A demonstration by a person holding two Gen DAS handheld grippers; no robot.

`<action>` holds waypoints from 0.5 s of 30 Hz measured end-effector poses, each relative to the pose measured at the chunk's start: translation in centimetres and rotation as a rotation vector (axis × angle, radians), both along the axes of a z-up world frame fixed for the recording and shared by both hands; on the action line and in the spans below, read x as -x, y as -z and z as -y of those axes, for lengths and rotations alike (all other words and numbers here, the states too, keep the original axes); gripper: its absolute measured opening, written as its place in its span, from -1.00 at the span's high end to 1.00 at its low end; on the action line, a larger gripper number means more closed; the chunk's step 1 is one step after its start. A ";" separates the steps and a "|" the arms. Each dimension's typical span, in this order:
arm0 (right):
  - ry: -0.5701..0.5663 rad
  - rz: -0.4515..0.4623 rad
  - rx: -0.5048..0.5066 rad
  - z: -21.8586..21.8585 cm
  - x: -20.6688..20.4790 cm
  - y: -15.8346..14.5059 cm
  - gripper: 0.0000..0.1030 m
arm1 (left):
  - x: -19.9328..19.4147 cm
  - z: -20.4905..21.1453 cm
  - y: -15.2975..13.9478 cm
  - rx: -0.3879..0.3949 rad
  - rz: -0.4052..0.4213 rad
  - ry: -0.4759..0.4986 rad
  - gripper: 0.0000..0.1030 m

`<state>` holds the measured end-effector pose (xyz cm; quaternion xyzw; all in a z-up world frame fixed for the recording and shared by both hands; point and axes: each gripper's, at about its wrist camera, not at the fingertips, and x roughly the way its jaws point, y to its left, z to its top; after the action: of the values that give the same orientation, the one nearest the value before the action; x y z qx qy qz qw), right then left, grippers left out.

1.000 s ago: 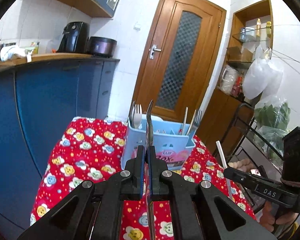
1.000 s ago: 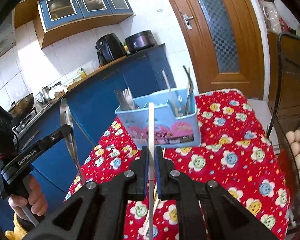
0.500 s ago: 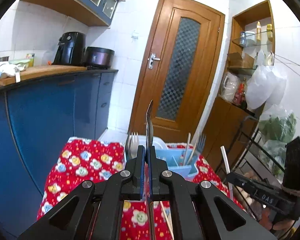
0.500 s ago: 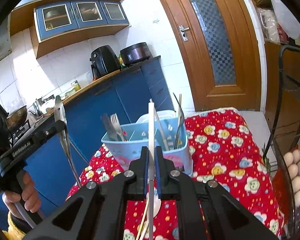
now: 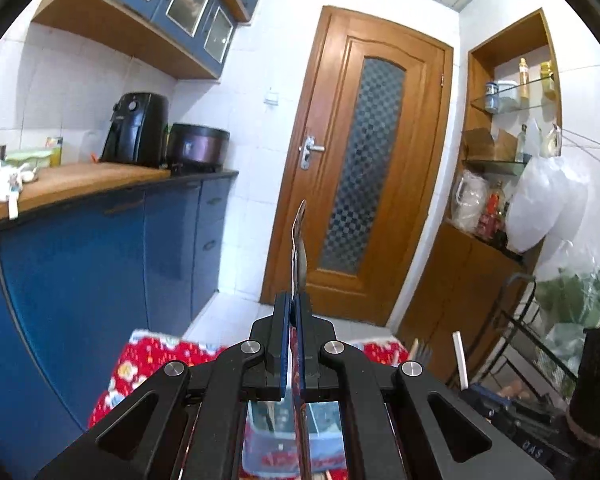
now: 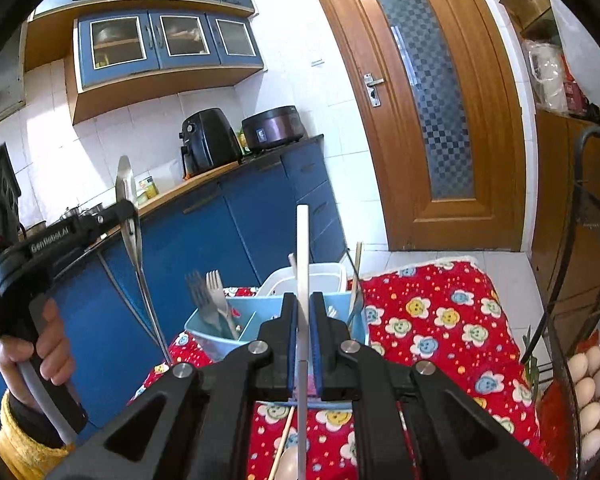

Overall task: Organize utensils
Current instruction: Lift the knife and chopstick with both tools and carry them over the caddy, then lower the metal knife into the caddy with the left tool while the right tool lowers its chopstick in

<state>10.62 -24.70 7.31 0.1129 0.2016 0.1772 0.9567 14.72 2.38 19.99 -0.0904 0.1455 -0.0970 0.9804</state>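
My left gripper [image 5: 294, 308] is shut on a metal spoon [image 5: 299, 248], which sticks up edge-on past the fingertips. The right wrist view shows that gripper [image 6: 124, 216] at the left, a hand on its handle and the spoon [image 6: 129, 200] upright in it. My right gripper [image 6: 303, 312] is shut on a thin white stick-like utensil [image 6: 302, 248] standing upright. Just beyond it sits the light blue utensil caddy [image 6: 216, 334], with forks [image 6: 210, 298] in its left compartment and sticks at its right. Below the left gripper the caddy [image 5: 268, 440] is largely hidden.
The table wears a red flowered cloth [image 6: 440, 320]. A white tub [image 6: 324, 274] stands behind the caddy. Loose chopsticks and a spoon [image 6: 288, 456] lie near the front. A wire rack holding eggs [image 6: 592, 392] stands to the right; blue cabinets [image 5: 100, 260] run along the left.
Both grippers have risen with their utensils still held. The caddy and table have dropped lower in both views, and the left wrist view now looks over them toward the door.
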 end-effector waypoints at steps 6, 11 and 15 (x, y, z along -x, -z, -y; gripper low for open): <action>0.007 0.014 -0.001 0.2 -1.7 -0.2 0.85 | -1.6 0.4 -1.2 -0.022 0.064 -0.026 0.94; 0.011 0.036 -0.011 0.2 -3.1 -0.6 0.85 | -3.0 0.6 -0.6 -0.017 0.060 -0.031 0.94; 0.023 0.074 -0.008 -0.1 -3.9 -1.1 0.85 | -4.0 1.1 0.6 -0.044 0.054 -0.051 0.94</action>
<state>14.55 -24.61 8.36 0.1126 0.1641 0.1709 0.9650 18.76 1.32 19.37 -0.0698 0.1186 -0.0713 0.9879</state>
